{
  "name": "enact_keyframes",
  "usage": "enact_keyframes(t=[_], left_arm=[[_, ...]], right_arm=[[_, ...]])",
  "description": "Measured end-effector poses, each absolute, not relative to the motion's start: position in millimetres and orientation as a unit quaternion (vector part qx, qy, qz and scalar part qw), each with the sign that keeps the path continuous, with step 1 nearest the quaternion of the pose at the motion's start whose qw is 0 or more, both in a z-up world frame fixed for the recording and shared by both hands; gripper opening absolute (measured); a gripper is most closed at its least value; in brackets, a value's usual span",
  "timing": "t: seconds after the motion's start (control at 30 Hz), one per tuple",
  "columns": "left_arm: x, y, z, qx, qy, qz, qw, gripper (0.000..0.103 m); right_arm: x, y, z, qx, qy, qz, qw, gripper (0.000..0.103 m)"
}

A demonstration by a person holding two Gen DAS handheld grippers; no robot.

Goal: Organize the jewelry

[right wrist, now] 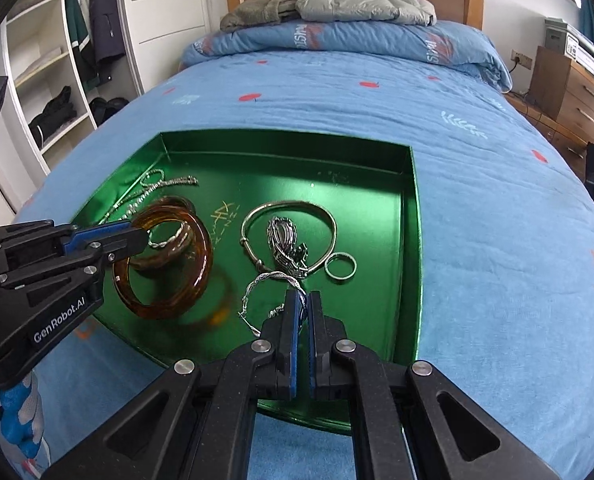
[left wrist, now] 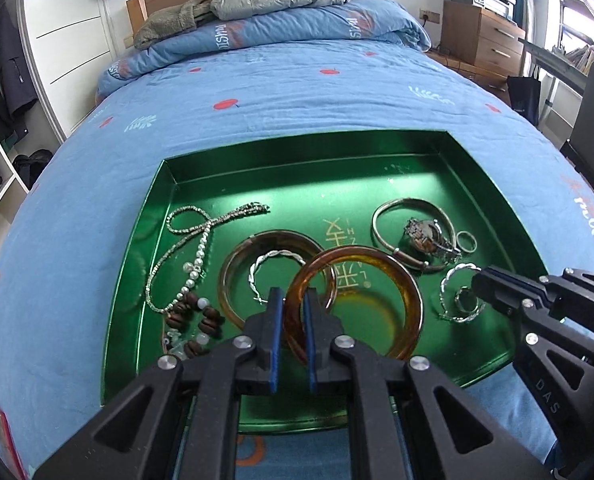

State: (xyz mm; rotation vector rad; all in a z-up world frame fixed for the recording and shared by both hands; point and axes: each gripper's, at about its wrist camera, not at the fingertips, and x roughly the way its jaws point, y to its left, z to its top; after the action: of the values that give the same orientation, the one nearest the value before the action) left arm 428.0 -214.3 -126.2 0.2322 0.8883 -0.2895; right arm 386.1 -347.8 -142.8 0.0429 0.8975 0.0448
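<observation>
A green metal tray lies on the bed and holds the jewelry. My left gripper is shut on an amber bangle and holds it tilted above the tray floor. My right gripper is shut on a small ring, part of which shows in the left wrist view, inside a twisted silver bangle. A brown bangle, a second twisted silver bangle, a watch and necklaces lie in the tray.
A thin metal bangle surrounds the watch, with a plain ring beside it. A dark bead bracelet lies at the tray's left front. A folded duvet and jackets sit at the bed's head.
</observation>
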Motion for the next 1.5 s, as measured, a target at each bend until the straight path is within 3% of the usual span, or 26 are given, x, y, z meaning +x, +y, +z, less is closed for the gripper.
enact_keyframes(t=[0.5, 0.63, 0.73, 0.9, 1.0, 1.07, 1.37, 1.5], left_arm=[[434, -216, -129, 0.113, 0.434, -0.130, 0.885, 0.010], [435, -214, -128, 0.113, 0.435, -0.132, 0.884, 0.011], [432, -213, -124, 0.109, 0.433, -0.135, 0.885, 0.011], [419, -208, -106, 0.101, 0.416, -0.135, 0.894, 0.032], [406, -200, -94, 0.090, 0.403, -0.135, 0.901, 0.038], [394, -192, -87, 0.082, 0.395, -0.131, 0.906, 0.041], [332, -160, -66, 0.046, 0.351, -0.133, 0.926, 0.042], [302, -149, -58, 0.036, 0.339, -0.141, 0.930, 0.042]], right_arm=[[391, -350, -147, 0.032, 0.446, 0.019, 0.894, 0.006], [389, -350, -144, 0.035, 0.443, 0.016, 0.896, 0.039], [384, -349, -139, 0.033, 0.438, 0.011, 0.898, 0.042], [371, -351, -122, 0.034, 0.417, -0.006, 0.908, 0.055], [357, -352, -108, 0.039, 0.400, -0.019, 0.915, 0.063], [346, -353, -101, 0.044, 0.388, -0.027, 0.920, 0.078], [288, -332, -79, 0.034, 0.358, -0.031, 0.932, 0.101], [261, -319, -71, 0.021, 0.350, -0.025, 0.936, 0.102]])
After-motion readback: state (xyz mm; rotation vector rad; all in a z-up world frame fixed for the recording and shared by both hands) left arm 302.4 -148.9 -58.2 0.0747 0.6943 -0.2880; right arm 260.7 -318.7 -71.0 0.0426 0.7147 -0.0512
